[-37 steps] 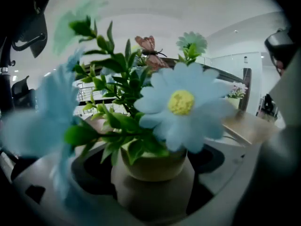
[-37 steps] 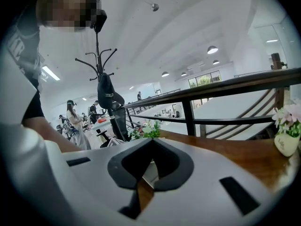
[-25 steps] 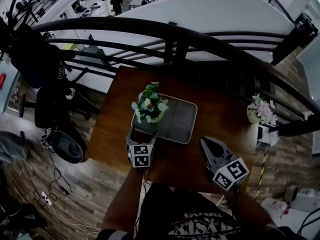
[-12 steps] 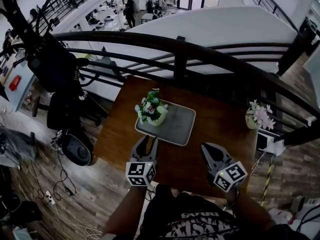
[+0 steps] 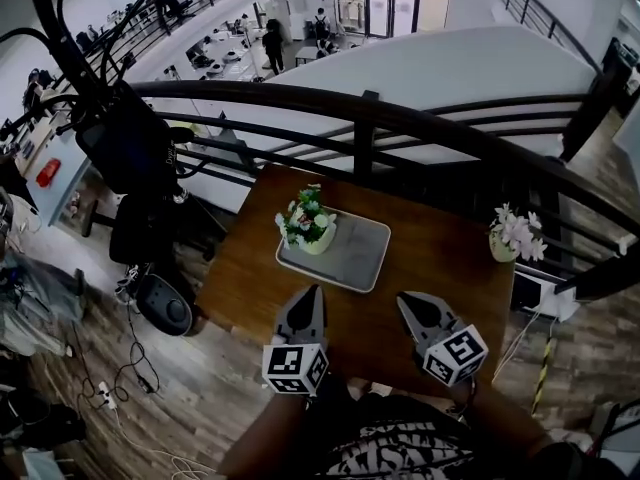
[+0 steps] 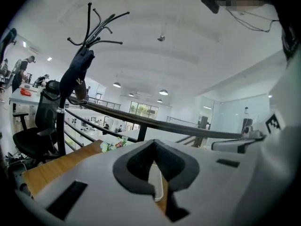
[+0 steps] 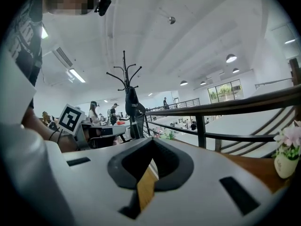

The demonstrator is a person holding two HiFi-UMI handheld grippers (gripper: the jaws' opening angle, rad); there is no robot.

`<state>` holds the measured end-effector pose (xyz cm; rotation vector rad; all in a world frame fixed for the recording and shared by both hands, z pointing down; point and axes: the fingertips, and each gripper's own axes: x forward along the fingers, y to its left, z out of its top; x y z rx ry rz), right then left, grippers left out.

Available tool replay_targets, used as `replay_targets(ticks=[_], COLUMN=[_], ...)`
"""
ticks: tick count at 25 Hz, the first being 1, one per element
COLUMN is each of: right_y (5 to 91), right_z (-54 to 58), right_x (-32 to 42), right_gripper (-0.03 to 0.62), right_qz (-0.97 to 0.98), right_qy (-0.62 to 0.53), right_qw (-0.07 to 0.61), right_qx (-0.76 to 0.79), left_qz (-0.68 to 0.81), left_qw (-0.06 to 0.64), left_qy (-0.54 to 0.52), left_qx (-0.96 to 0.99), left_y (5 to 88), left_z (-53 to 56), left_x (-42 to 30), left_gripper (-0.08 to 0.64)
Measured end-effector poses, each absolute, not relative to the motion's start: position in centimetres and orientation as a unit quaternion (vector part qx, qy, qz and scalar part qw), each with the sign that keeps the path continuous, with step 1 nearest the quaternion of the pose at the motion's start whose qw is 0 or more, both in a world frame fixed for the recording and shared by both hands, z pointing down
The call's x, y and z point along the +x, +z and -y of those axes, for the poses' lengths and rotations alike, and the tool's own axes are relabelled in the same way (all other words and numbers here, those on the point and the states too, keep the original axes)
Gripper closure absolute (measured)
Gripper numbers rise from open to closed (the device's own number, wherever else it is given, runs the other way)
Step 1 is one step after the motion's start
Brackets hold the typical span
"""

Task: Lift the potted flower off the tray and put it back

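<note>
The potted flower (image 5: 307,223), white and green blooms in a pale pot, stands upright on the left end of the grey tray (image 5: 350,258) on the brown table. My left gripper (image 5: 312,294) hovers over the table's near edge, well short of the tray, shut with nothing in it. My right gripper (image 5: 404,302) hangs beside it to the right, also shut and empty. In the left gripper view the flower (image 6: 113,145) peeks over the shut jaws of the left gripper (image 6: 154,142). In the right gripper view the flower (image 7: 164,134) shows small beyond the right gripper (image 7: 153,140).
A second pot of pale pink flowers (image 5: 512,236) stands at the table's right edge, also the pink flowers (image 7: 288,152) in the right gripper view. A dark curved railing (image 5: 400,118) runs behind the table. A coat stand (image 5: 120,138) and an office chair (image 5: 140,238) are to the left.
My left gripper has drawn back from the pot on the tray toward the table's near edge, risen, and gone from open to shut. The pot stays on the tray. The right gripper shifted slightly.
</note>
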<state>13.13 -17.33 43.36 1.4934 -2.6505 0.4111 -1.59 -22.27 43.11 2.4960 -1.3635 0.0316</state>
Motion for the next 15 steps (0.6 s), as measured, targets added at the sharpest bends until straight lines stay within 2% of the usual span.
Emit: replay_targets(ticks=[15], right_y=[43.8], right_z=[13.8], right_x=[11.1], right_gripper=[0.601], right_qz=[0.888], right_qy=[0.097], right_qw=[0.057], right_qx=[0.446], left_qz=[0.48], left_qw=[0.111], left_qy=[0.011], left_qx=[0.87], left_y=[42.5], left_z=[17.6], left_x=[-0.3], left_gripper=[0.552])
